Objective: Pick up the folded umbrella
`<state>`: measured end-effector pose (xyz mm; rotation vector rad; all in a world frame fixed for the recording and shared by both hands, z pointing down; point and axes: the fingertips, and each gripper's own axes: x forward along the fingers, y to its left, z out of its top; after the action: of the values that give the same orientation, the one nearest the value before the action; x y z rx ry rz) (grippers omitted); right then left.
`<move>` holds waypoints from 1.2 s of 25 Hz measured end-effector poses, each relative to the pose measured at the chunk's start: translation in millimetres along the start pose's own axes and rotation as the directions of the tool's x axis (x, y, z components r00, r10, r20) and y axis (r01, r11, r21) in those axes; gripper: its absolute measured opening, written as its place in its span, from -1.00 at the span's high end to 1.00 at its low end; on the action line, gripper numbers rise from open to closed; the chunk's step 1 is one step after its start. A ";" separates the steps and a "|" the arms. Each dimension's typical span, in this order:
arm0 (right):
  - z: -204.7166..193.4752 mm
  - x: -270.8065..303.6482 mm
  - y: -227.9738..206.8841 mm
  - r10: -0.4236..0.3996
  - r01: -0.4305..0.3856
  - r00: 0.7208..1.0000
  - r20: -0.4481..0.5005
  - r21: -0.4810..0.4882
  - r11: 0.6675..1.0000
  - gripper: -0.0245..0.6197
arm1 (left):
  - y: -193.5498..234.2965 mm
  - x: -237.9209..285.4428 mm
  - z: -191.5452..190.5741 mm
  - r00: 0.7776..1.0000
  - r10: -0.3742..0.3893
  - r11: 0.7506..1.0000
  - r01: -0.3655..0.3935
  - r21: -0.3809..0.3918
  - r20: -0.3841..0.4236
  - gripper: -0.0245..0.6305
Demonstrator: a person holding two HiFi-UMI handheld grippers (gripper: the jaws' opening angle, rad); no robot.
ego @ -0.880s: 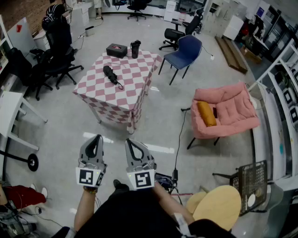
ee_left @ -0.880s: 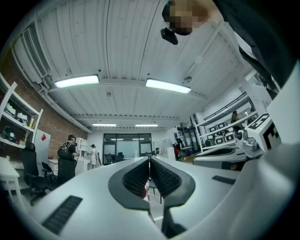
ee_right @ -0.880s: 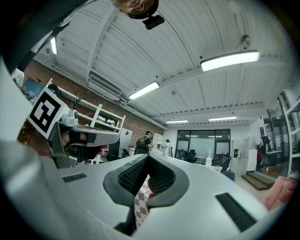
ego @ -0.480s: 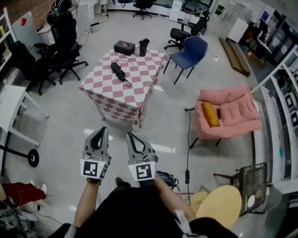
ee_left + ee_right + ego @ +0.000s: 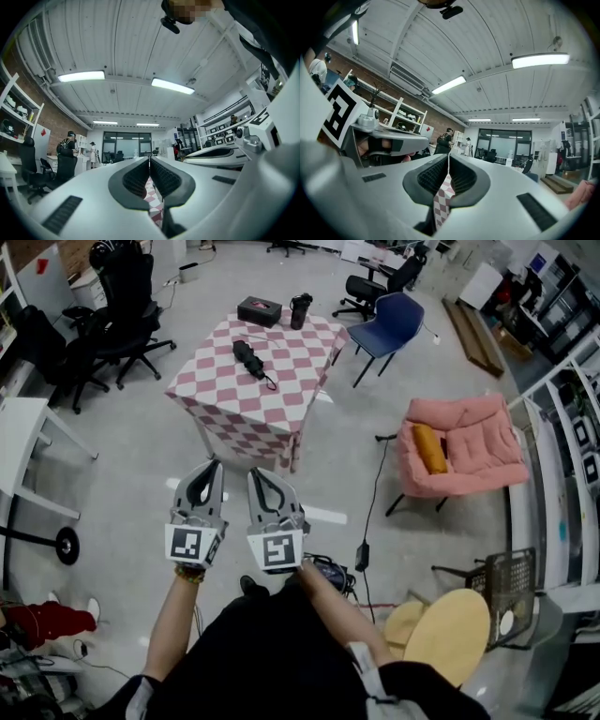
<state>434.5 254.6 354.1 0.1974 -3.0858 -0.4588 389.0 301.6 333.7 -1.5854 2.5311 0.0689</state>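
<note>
Evidently approach phase — L gripper [image 5: 212,465] & R gripper [image 5: 255,472] closed, empty, since folded umbrella [image 5: 249,358] on tabletop [image 5: 305,357] sits well apart.

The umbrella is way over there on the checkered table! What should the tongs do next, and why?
Probably walk closer to the checkered table first: the folded umbrella lies on it, far beyond the left tongs and right tongs, both shut and empty.

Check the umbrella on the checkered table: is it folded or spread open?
Folded. The umbrella lies as a compact black bundle on the checkered table, with no canopy spread.
</note>
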 end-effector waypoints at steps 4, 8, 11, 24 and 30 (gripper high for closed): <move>1.7 18.6 20.2 0.049 -0.049 0.999 -0.004 -0.018 0.999 0.87 | 17.8 1.8 -11.9 1.000 0.008 1.000 -0.008 -0.003 -0.027 0.87; 1.8 34.2 18.9 0.071 -0.071 0.997 -0.006 -0.008 0.997 0.87 | 22.7 11.9 -19.2 0.999 0.010 1.000 -0.010 -0.002 -0.048 0.87; -0.7 53.5 6.6 0.083 -0.083 0.996 0.011 0.001 0.997 0.87 | 29.0 30.9 -24.9 0.997 0.026 1.000 -0.025 0.010 -0.070 0.87; -26.0 123.4 -73.1 0.128 -0.132 0.990 0.061 0.071 0.989 0.87 | 43.2 123.4 -44.1 0.988 0.085 0.995 -0.077 0.065 -0.130 0.87; -40.9 135.7 -88.6 0.121 -0.123 0.992 0.031 0.088 0.988 0.87 | 48.0 141.4 -62.3 0.983 0.071 0.997 -0.064 0.048 -0.167 0.87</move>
<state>312.1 141.5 367.1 0.0032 -3.1230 -0.3211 278.8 189.3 371.4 -1.5504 2.6942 -0.1157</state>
